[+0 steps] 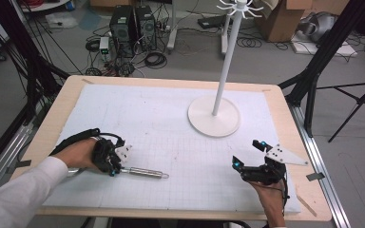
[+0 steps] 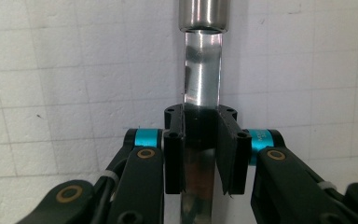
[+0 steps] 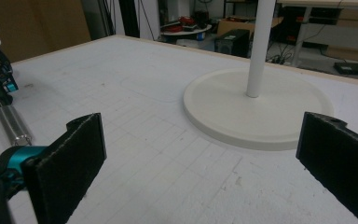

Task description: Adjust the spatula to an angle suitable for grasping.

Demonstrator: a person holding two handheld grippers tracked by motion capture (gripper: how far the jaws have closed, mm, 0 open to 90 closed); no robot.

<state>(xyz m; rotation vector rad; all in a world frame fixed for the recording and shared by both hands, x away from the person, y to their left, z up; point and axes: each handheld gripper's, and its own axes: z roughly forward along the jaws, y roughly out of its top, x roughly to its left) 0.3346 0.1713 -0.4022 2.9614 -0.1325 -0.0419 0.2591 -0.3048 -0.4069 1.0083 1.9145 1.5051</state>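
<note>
A shiny metal utensil handle (image 1: 145, 172) lies on the white gridded mat (image 1: 161, 123) at the front left, its thicker end pointing right. My left gripper (image 1: 110, 161) is shut on its thin shaft (image 2: 201, 88), and the two black pads (image 2: 173, 154) press the shaft from both sides. My right gripper (image 1: 247, 154) hovers open at the front right, jaws wide apart with nothing between them. A white stand (image 1: 225, 61) with a round base (image 3: 256, 109) and a hook crown on top rises at the back right of the mat, just beyond the right gripper. The metal handle (image 3: 11, 123) appears at the left of the right gripper view.
The table's wooden rim (image 1: 62, 102) frames the mat. Beyond the table are computer towers (image 1: 133, 23), cables on the floor, cardboard boxes (image 1: 285, 19) and black tripod legs (image 1: 356, 99) at the right.
</note>
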